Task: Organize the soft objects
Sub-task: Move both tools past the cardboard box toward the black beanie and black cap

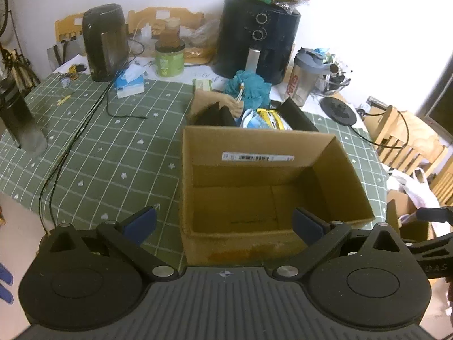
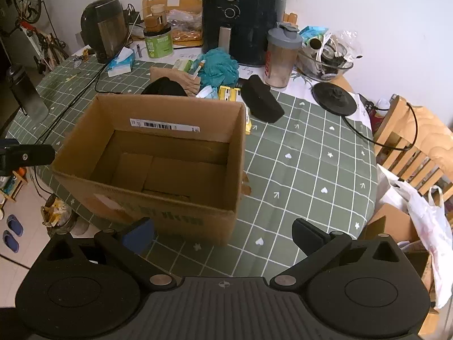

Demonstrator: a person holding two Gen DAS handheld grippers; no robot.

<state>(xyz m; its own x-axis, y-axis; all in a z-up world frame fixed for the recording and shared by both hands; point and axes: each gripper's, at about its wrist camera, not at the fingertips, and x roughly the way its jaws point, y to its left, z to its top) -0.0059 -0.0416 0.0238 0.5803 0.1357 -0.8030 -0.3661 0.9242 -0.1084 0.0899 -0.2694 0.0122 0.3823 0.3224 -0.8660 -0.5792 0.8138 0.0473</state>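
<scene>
An open cardboard box (image 1: 339, 167) (image 2: 107, 192) stands empty on the green checked tablecloth. Behind it lie soft things: a teal bath pouf (image 1: 250, 86) (image 2: 219, 66), a black cloth (image 1: 213, 113) (image 2: 164, 86), a black sponge block (image 2: 263, 102) (image 1: 300, 114), a blue-white face mask (image 1: 252, 119) (image 2: 208, 92) and a yellow packet (image 1: 273, 117) (image 2: 229, 93). My left gripper (image 1: 225, 223) hovers open over the box's near wall. My right gripper (image 2: 223, 233) is open above the tablecloth by the box's near right corner. Neither holds anything.
At the back stand a black air fryer (image 1: 259, 36) (image 2: 243, 19), a kettle (image 1: 104, 42) (image 2: 104, 28), a shaker bottle (image 1: 304, 76) (image 2: 281, 56), a green tub (image 1: 170, 59) and a tissue pack (image 1: 130, 82). A dark bottle (image 1: 19, 119) stands left. Cables cross the cloth (image 1: 73, 138). Wooden chairs (image 2: 413, 144) flank the right.
</scene>
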